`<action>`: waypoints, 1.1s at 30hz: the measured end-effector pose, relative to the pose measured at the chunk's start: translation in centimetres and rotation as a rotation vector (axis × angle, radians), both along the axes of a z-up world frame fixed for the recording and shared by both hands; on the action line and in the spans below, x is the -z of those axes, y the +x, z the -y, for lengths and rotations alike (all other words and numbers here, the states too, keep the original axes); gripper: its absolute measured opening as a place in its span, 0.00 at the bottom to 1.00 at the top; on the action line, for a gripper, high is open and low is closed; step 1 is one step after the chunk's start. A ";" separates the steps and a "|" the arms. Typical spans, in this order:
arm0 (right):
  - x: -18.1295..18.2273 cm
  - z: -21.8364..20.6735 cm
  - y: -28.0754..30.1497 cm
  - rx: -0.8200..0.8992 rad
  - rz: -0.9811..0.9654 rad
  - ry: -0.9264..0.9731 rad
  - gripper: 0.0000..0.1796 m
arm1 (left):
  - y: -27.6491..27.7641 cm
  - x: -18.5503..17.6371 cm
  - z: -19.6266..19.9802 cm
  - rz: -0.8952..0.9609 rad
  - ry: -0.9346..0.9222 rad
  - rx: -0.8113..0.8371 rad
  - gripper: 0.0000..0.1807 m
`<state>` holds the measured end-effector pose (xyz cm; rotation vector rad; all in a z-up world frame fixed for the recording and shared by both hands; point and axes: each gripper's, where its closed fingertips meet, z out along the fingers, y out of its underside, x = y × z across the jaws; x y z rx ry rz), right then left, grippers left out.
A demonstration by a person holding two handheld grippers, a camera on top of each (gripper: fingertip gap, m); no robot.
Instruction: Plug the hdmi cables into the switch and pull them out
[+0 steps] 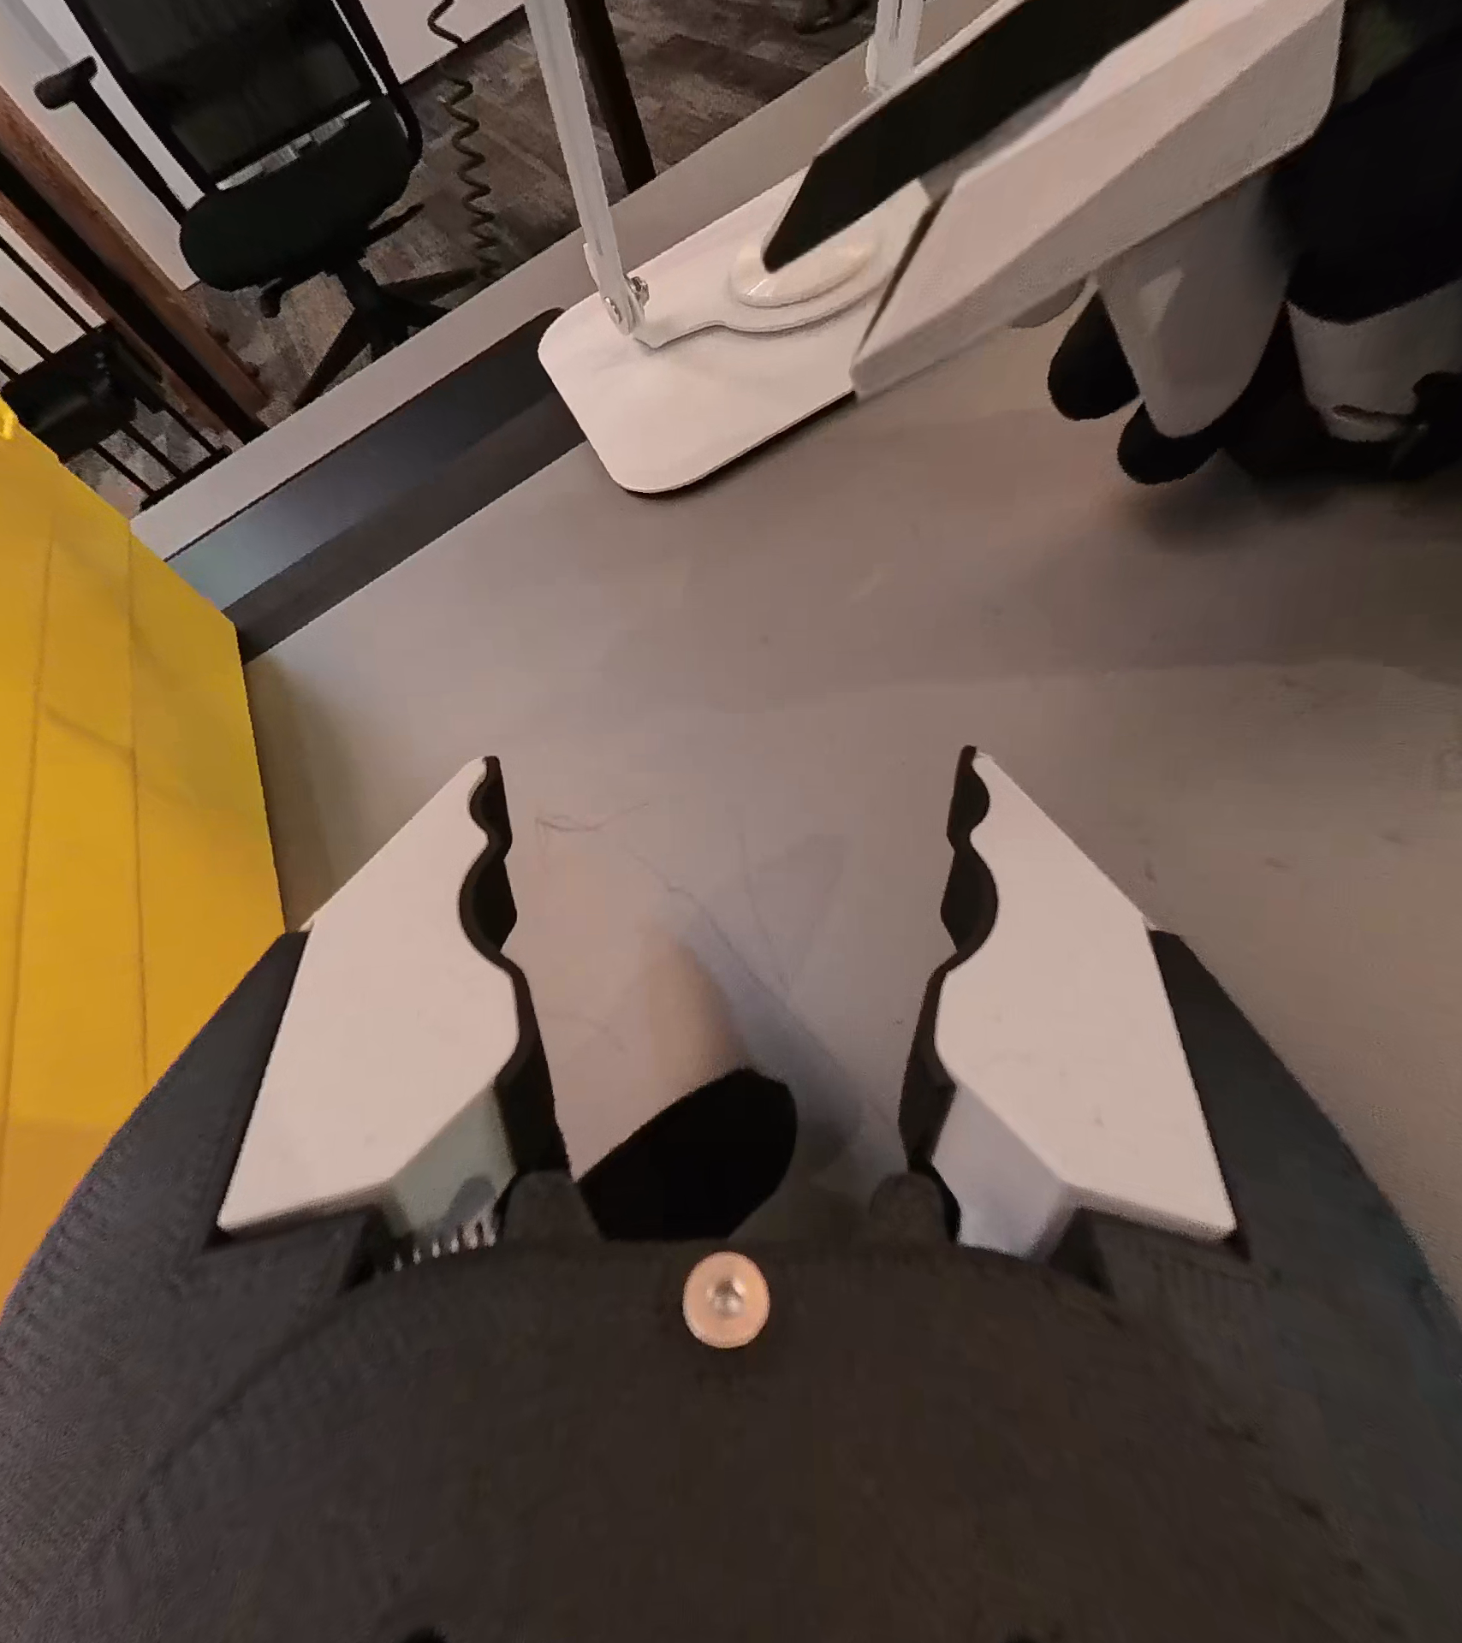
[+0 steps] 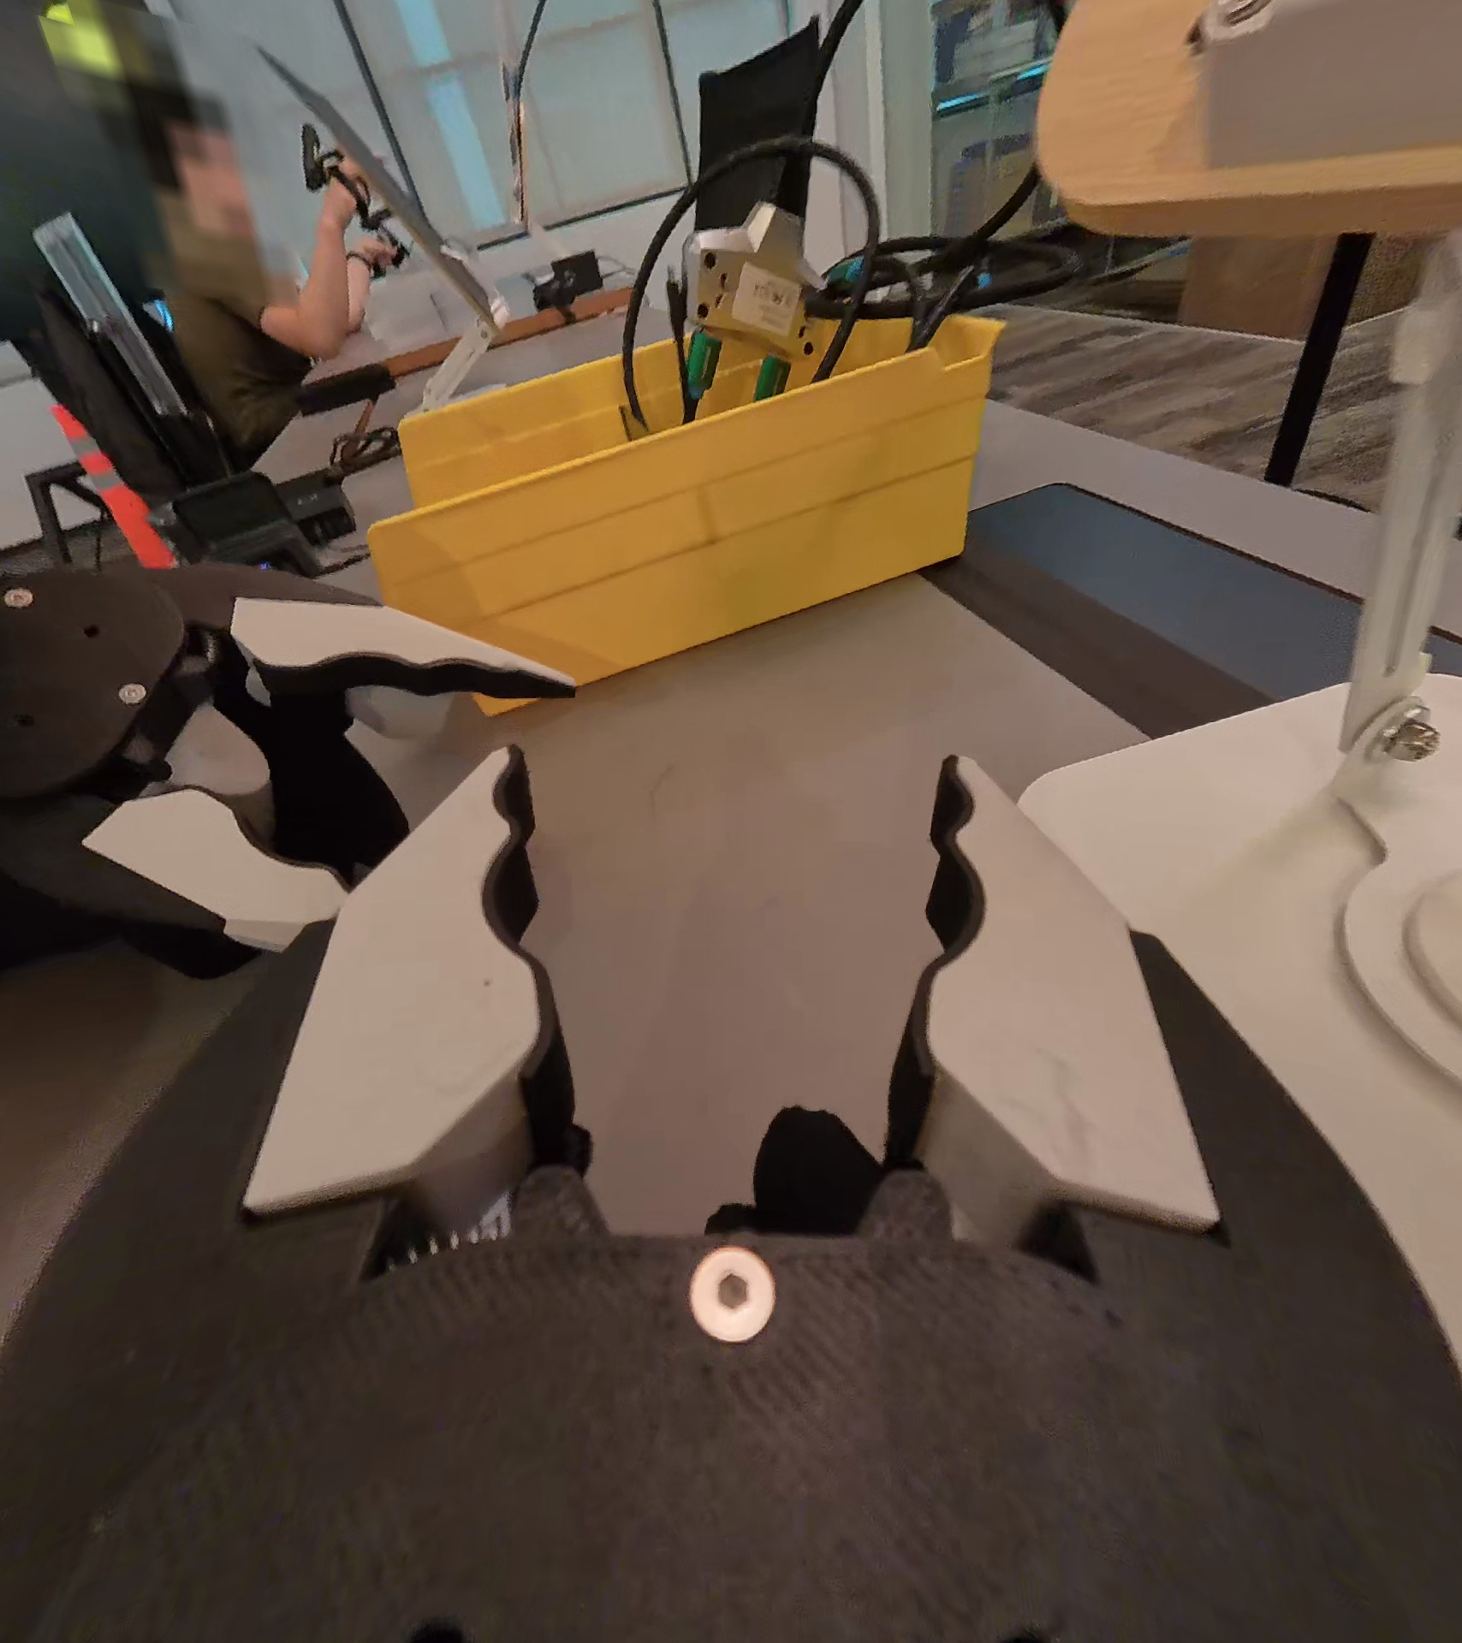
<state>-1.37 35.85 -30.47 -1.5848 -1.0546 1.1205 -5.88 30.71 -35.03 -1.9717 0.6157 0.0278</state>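
The left gripper (image 1: 727, 853), white-fingered on a black printed body, hovers over bare grey tabletop (image 1: 976, 667) with its jaws spread and nothing between them; the tall yellow plastic bin (image 2: 683, 524) stands just beside it on its left. In that bin, propped upright among looped black HDMI cables (image 2: 852, 191), sits the small silver metal switch (image 2: 745, 284), with two green-shelled plugs (image 2: 701, 360) at its lower edge — whether they are fully seated I cannot tell. The right gripper (image 2: 732, 827) also has its jaws spread and empty, well short of the bin, with the white lamp base (image 2: 1199, 889) close on its right. The likely trouble: the switch looks loose in the bin, so pulling a plug could drag it and the tangled cables up together, or tip the bin. Only the right wrist view shows the switch and cables — the left wrist view shows just the bin's outer wall.
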 end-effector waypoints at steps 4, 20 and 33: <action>0.6 0.5 -0.5 -0.028 0.044 0.015 0.50 | 0.2 0.2 0.0 -0.031 0.001 0.004 0.53; 1.1 0.9 -0.7 -0.086 0.063 -0.044 0.48 | 0.6 0.9 0.1 -0.132 0.004 0.017 0.52; 1.0 0.8 -0.6 -0.110 0.039 -0.096 0.46 | 1.4 -2.5 1.4 -0.072 0.060 0.087 0.46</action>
